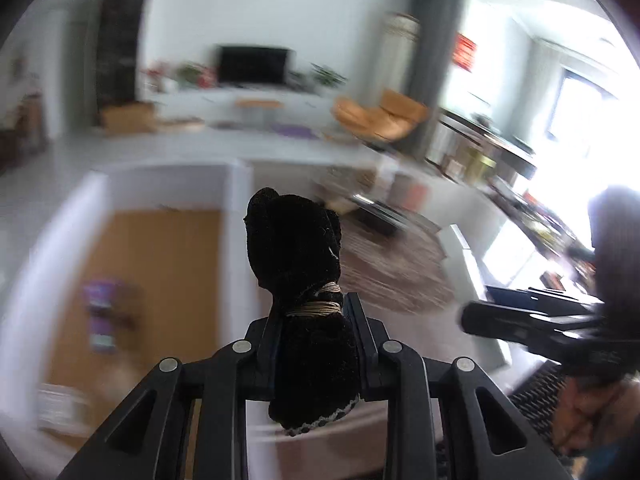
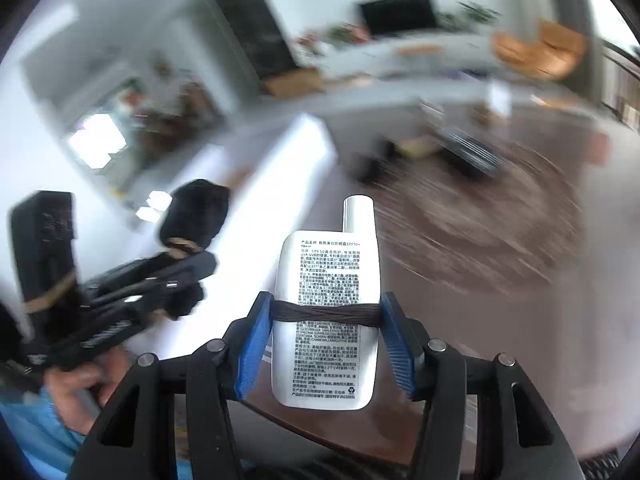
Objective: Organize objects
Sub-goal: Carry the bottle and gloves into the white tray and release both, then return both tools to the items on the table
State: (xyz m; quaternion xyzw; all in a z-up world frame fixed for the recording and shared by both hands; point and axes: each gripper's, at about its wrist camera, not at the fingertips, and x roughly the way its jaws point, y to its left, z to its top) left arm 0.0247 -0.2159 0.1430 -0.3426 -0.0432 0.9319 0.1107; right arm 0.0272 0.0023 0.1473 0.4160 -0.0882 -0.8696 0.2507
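Filling the background of both views is a blurred living room: a round brown rug [image 2: 472, 216] on the floor, an orange chair [image 1: 380, 116] and a dark television [image 1: 253, 65] against the far wall. Nearer, the right gripper [image 2: 326, 344] is clamped on a flat white bottle [image 2: 326, 320], held upright between its blue pads [image 2: 250, 348], cap pointing away, with a dark band [image 2: 326, 314] wrapped around its middle. The left gripper [image 1: 312, 332] is squeezed tight on a rolled black cloth [image 1: 304, 280] tied with a tan cord [image 1: 320, 304], lifted clear above the floor
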